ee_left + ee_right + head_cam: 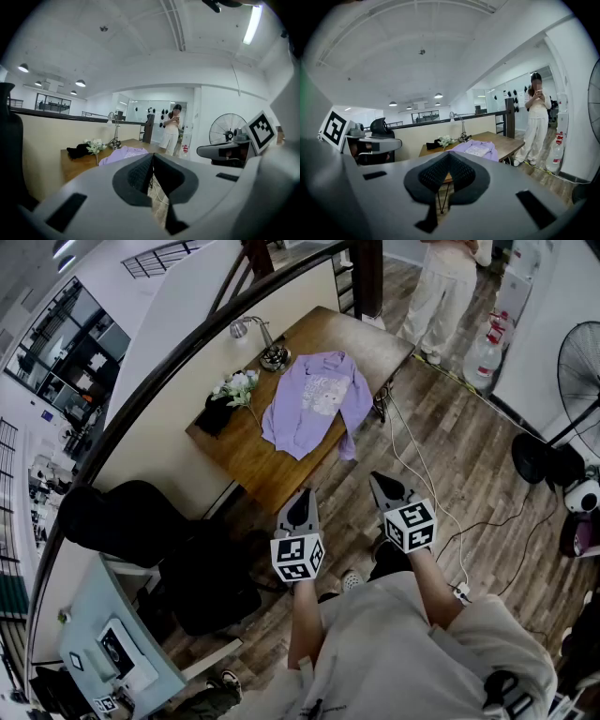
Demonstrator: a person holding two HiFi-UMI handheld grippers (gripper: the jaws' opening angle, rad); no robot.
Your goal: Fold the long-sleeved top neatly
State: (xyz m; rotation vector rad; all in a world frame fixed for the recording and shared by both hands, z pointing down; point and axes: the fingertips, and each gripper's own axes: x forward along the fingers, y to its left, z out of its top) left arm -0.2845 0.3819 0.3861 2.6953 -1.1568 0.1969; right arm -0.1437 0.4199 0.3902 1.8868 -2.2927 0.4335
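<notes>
- Head view: the lilac long-sleeved top (314, 399) lies spread, front up with a pale print, on the wooden table (267, 470) at the far side of the room. Its neck points far, and one sleeve trails toward the table's right edge. A lamp (267, 348) and a spray of flowers (236, 385) stand to its left. The left gripper (304, 501) and right gripper (382, 486) hang side by side over the floor (469, 474), well apart from the table. Both point toward it, with their jaws pressed together on nothing.
- Left gripper view: the jaws meet along a single seam, with nothing between them. Beyond them the long-sleeved top (123, 153) rests on the table (77, 164). A person (171, 131) stands at the far right, near a fan (227, 131).
- Right gripper view: the right gripper's (449, 157) jaws are likewise closed and empty. The long-sleeved top (478, 149) shows beyond them on the table (511, 143).
- Handling, as a judgement: the garment looks light, soft and limp. It would likely sag between two holds and slide easily on the wood. A pinch at each shoulder seam, or at a cuff together with the hem corner, would probably keep each fold straight. Nothing about it seems fragile.
</notes>
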